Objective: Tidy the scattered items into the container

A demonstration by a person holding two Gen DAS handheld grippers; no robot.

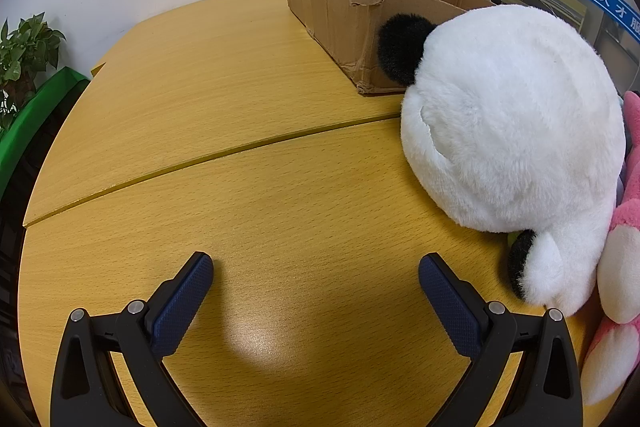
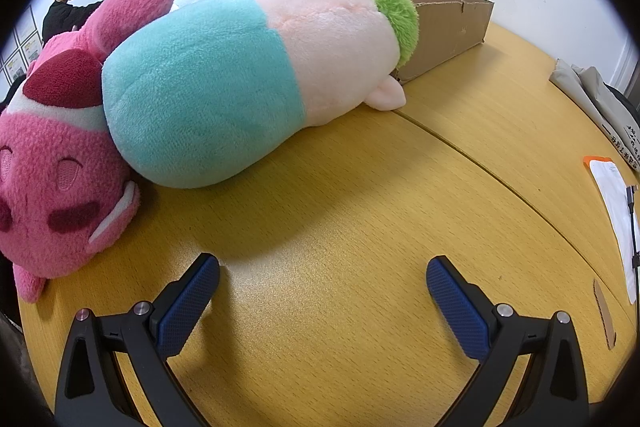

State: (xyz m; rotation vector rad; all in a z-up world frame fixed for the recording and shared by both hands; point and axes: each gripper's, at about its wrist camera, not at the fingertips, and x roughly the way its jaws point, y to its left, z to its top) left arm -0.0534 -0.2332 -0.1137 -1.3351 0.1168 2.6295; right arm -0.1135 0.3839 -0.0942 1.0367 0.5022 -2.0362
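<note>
Left gripper (image 1: 316, 277) agape beside panda plush (image 1: 516, 123)

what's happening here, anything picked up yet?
Nothing is held yet. The left gripper and the right gripper are both open above the wooden table. Three plush toys lie outside the cardboard box: a white panda plush near the box's corner, a pink bear plush, and a teal and peach plush resting against the bear with its green-tufted end by the box.
</note>
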